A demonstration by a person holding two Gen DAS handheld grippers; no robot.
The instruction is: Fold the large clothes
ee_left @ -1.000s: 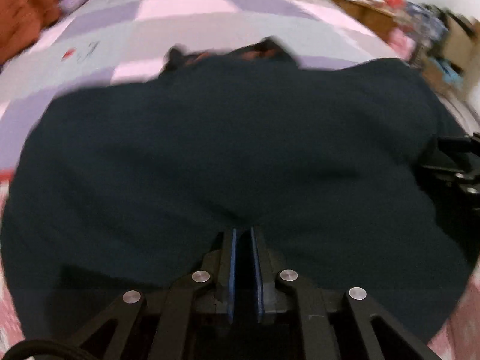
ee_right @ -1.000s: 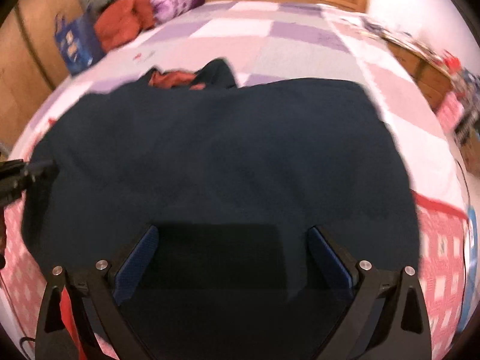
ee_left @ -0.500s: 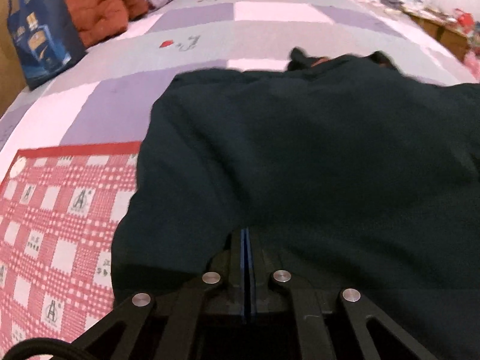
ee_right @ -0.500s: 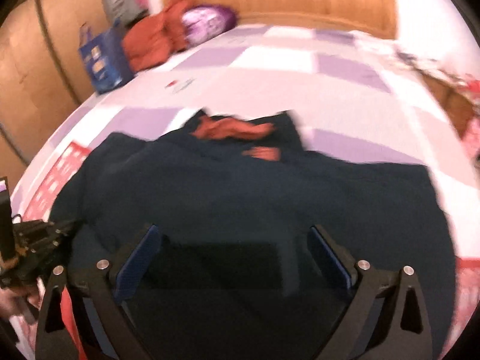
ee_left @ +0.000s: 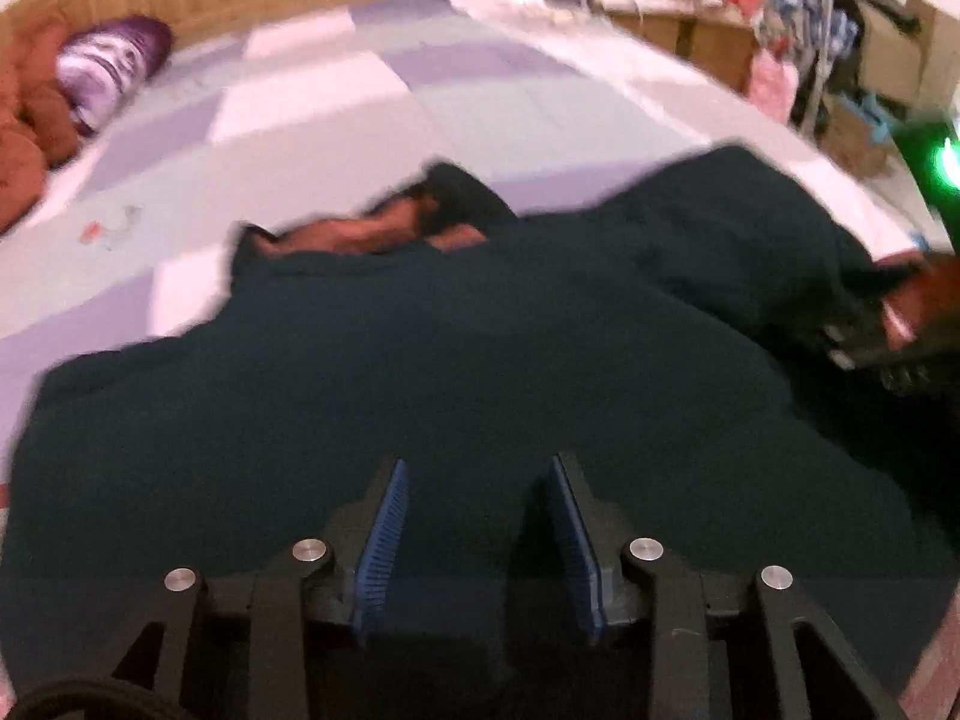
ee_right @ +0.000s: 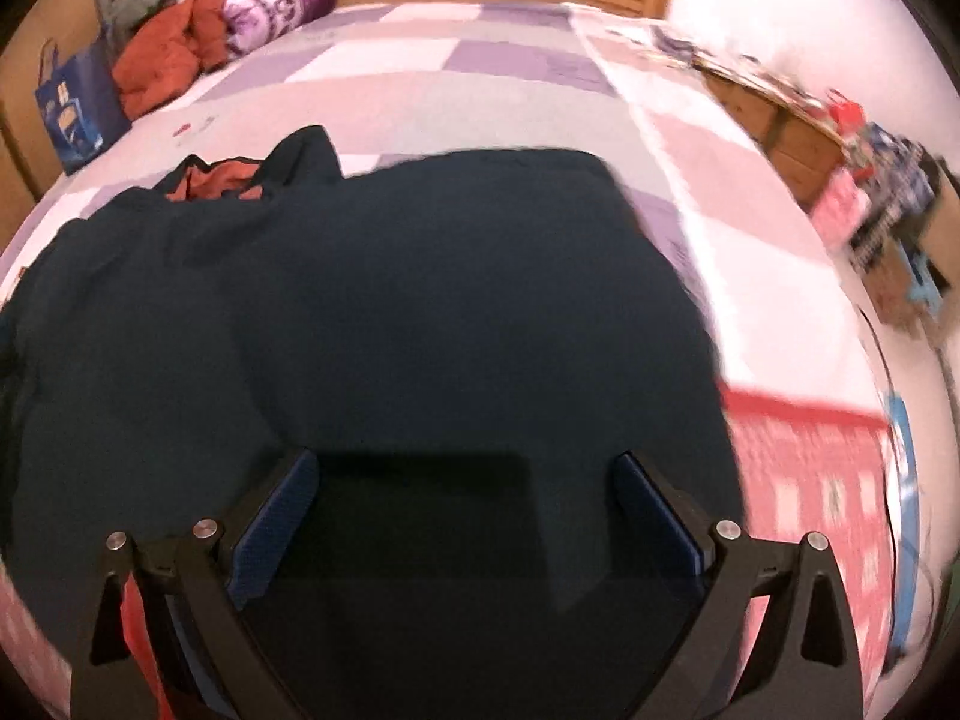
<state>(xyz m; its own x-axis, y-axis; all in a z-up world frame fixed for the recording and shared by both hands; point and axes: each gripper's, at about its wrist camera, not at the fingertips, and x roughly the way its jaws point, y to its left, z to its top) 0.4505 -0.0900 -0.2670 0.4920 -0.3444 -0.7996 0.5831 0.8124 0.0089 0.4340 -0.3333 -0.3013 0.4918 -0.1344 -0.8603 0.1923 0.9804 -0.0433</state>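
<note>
A large dark navy garment (ee_left: 450, 372) with an orange-lined hood (ee_left: 372, 234) lies spread on the bed; it also fills the right wrist view (ee_right: 432, 312). My left gripper (ee_left: 477, 474) is open just above the garment's near part, nothing between its blue pads (ee_left: 384, 528). My right gripper (ee_right: 465, 468) is wide open over the garment's near right part, empty. The right gripper and hand show in the left wrist view (ee_left: 888, 330) at the garment's right edge.
The bed has a purple and white checked cover (ee_right: 480, 96) and a red checked cloth (ee_right: 810, 480) at the near right. Orange bedding (ee_right: 168, 54), a purple pillow (ee_right: 270, 0) and a blue bag (ee_right: 72, 114) lie far left. Cluttered boxes (ee_left: 840, 60) stand right.
My left gripper was shut on the garment and has opened, letting it go, and swung right. The right gripper stayed open and shifted over the garment.
</note>
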